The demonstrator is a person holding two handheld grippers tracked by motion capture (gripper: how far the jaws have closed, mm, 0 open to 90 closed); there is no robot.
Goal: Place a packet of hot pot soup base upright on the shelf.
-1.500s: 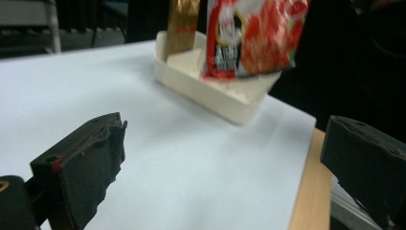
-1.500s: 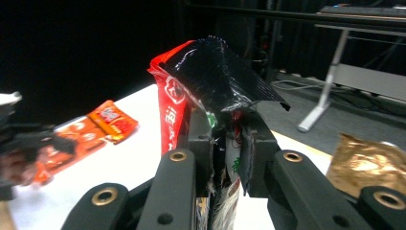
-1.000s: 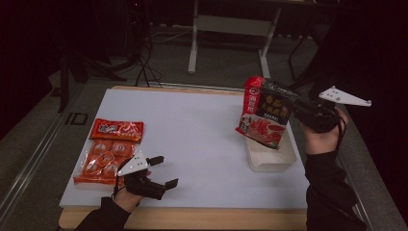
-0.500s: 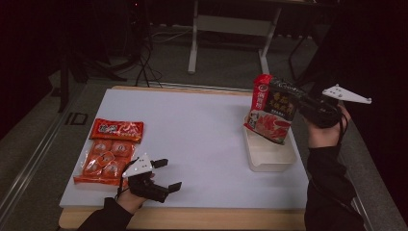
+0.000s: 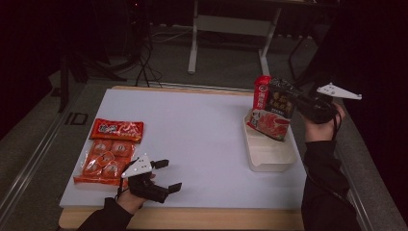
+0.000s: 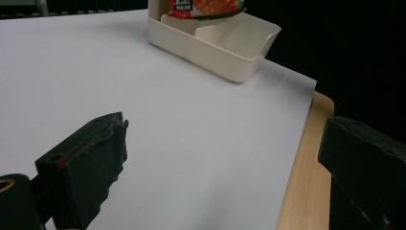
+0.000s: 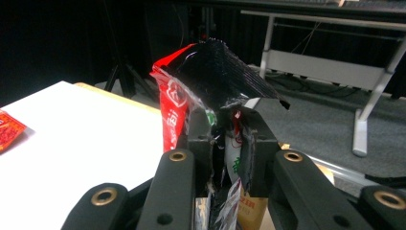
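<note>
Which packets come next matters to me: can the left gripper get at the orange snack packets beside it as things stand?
Probably yes. The left gripper rests open on the white sheet, right beside the orange snack packets, with nothing between them. Its jaws point away from them, so the hand would have to turn.

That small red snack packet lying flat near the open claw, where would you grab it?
Pinch the small red snack packet by its right short edge, coming in from the bare white table side. It lies flat, partly overlapping the larger orange multipack, so only an edge offers purchase. The left gripper is open nearby.
</note>
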